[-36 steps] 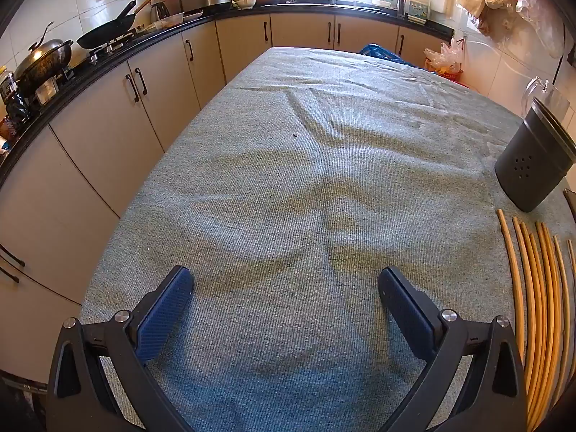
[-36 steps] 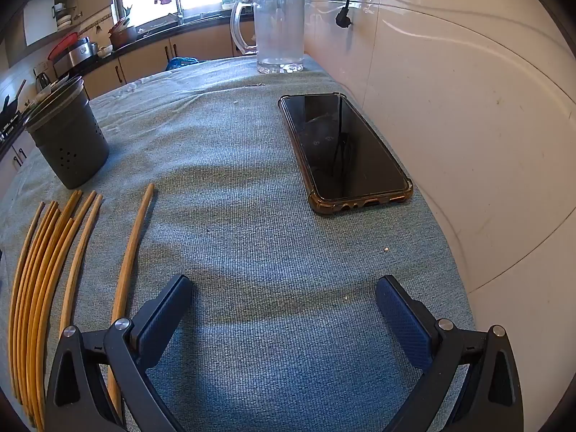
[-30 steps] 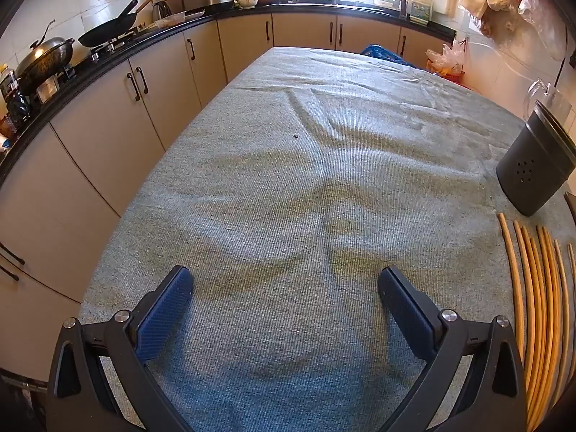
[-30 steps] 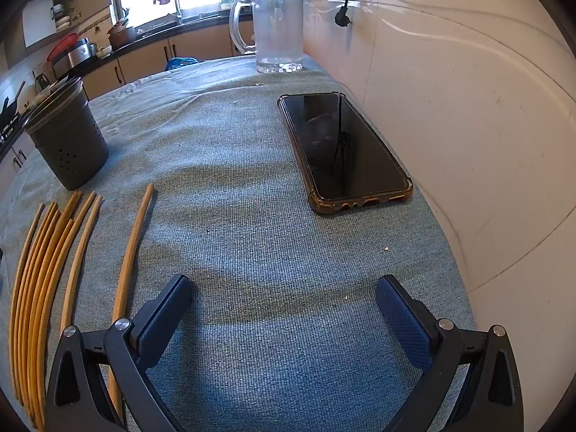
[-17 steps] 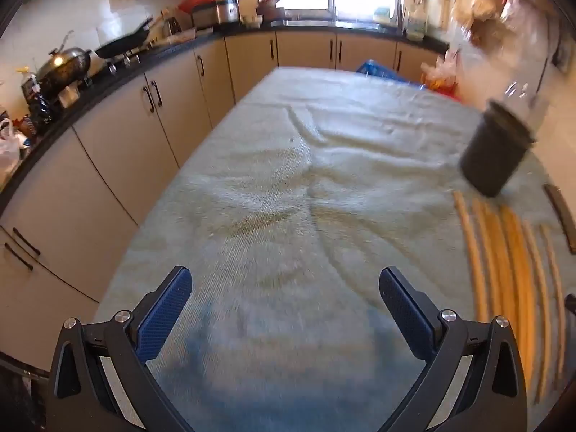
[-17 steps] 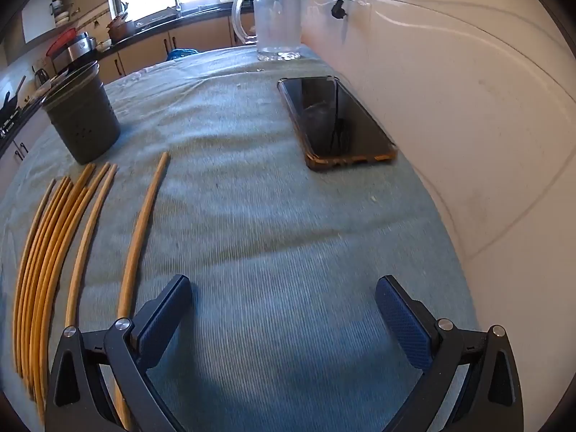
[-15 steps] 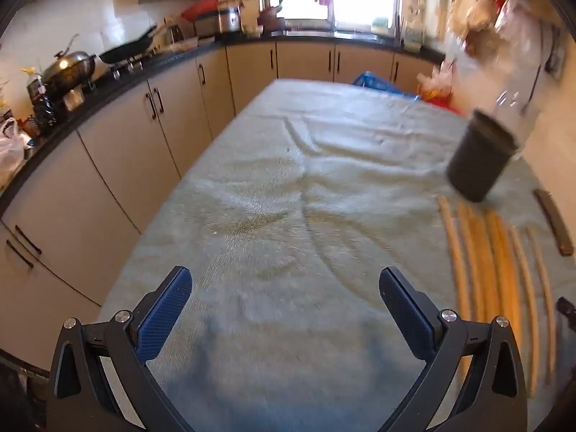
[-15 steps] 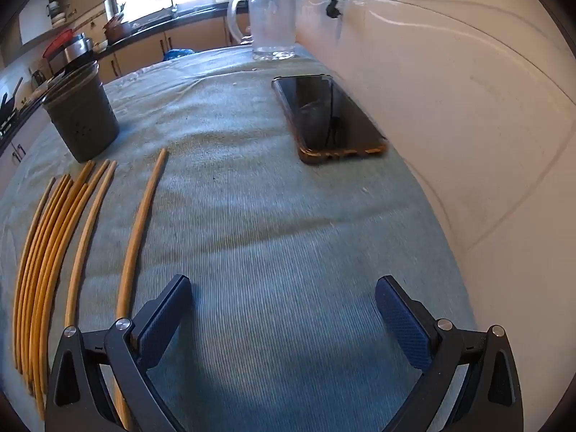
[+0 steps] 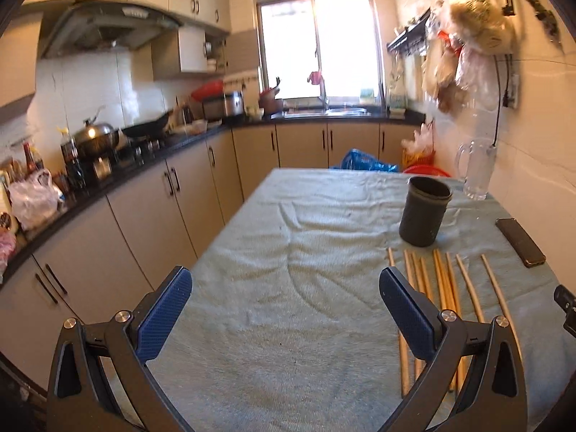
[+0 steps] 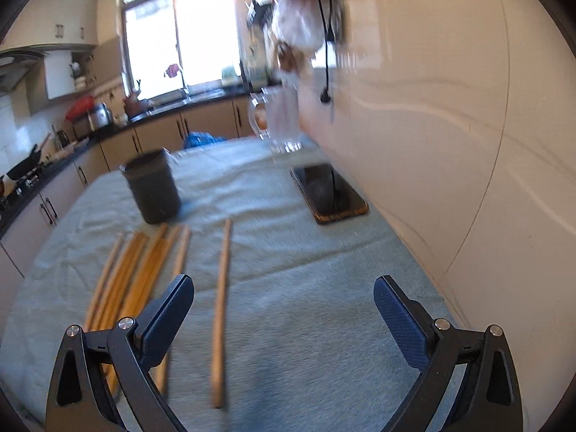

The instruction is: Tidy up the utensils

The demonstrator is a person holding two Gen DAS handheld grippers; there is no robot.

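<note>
The left gripper (image 9: 286, 311) hung above the cloth-covered desk (image 9: 288, 252), its jaws spread wide with nothing between them. The right gripper (image 10: 282, 311) did likewise, jaws wide and empty, over the same blue-grey cloth near the wall side.

Just ahead of both tools lay the wooden chopsticks (image 9: 441, 288), flat on the cloth and pointing away from the cameras. In the left wrist view they ran beside and partly behind the right-hand jaw. In the right wrist view most lay bunched together (image 10: 136, 262) by the left-hand jaw, while a single chopstick (image 10: 221, 306) rested apart from the group, between the jaws' line of sight.

Beyond the far tips of the chopsticks stood a dark utensil holder (image 9: 424, 210), upright and open-topped, near but not touching them. A black phone (image 10: 329, 192) lay flat on the cloth close to the wall. Farther back, at the desk's far corner, stood a clear glass jug (image 9: 475, 167).

Behind the desk, kitchen cabinets (image 9: 306, 144) ran under a bright window (image 9: 316, 45). The right wrist view was blurred.
</note>
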